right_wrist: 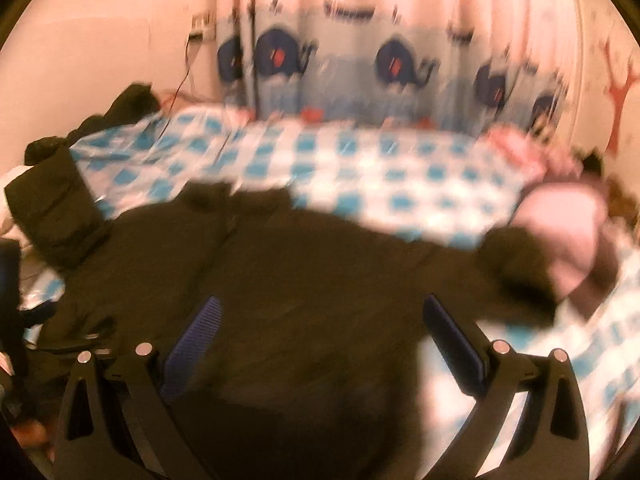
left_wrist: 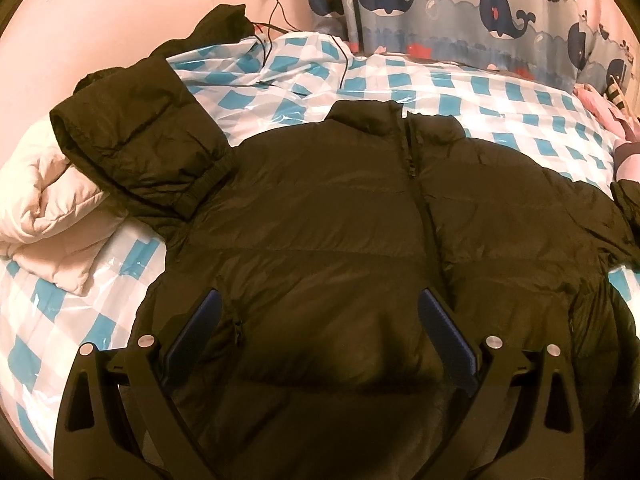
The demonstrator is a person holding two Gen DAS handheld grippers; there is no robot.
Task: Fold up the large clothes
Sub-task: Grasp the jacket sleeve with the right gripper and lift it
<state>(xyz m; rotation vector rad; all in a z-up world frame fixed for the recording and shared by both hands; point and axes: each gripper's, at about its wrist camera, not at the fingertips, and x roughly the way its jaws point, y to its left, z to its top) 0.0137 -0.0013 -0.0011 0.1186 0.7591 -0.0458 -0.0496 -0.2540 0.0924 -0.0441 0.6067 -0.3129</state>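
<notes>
A large black puffer jacket (left_wrist: pixel 340 216) lies front up on the bed, zipper (left_wrist: pixel 416 184) closed, collar toward the curtain. Its left sleeve (left_wrist: pixel 132 136) is bent upward over a white quilt. My left gripper (left_wrist: pixel 320 300) is open and empty, hovering over the jacket's lower front. The right wrist view is blurred: the jacket (right_wrist: pixel 280 280) spreads across the bed with its right sleeve (right_wrist: pixel 516 264) reaching out to the right. My right gripper (right_wrist: pixel 322 308) is open and empty above the jacket's lower right part.
The bed has a blue-and-white checked cover (left_wrist: pixel 460 96) under shiny plastic. A white quilt (left_wrist: pixel 52 208) lies at the left. Pink clothes (right_wrist: pixel 560 216) lie at the right. A whale-print curtain (left_wrist: pixel 460 4) hangs behind. Black cables (left_wrist: pixel 276 12) run down the wall onto the bed.
</notes>
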